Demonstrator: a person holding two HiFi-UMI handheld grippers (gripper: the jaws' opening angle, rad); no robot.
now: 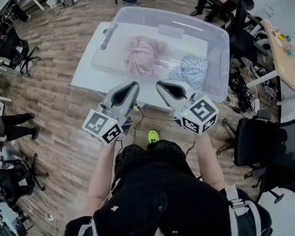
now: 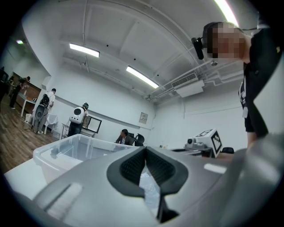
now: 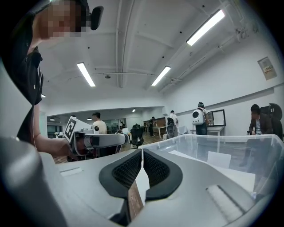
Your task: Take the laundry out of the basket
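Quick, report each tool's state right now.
Left tool: closed, holding nothing.
Right tool: closed, holding nothing.

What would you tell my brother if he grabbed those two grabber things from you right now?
Left gripper: shut, empty, held in front of the bin, touching nothing.
Right gripper: shut, empty, beside the left one.
Things: a crumpled pink cloth garment and a blue-and-white checked cloth garment both lie inside the big clear plastic bin, which sits on the white table.
Done: nothing; no laundry is out yet.
Left: open a gripper, reach over the bin's near wall, grip each garment and lift it out.
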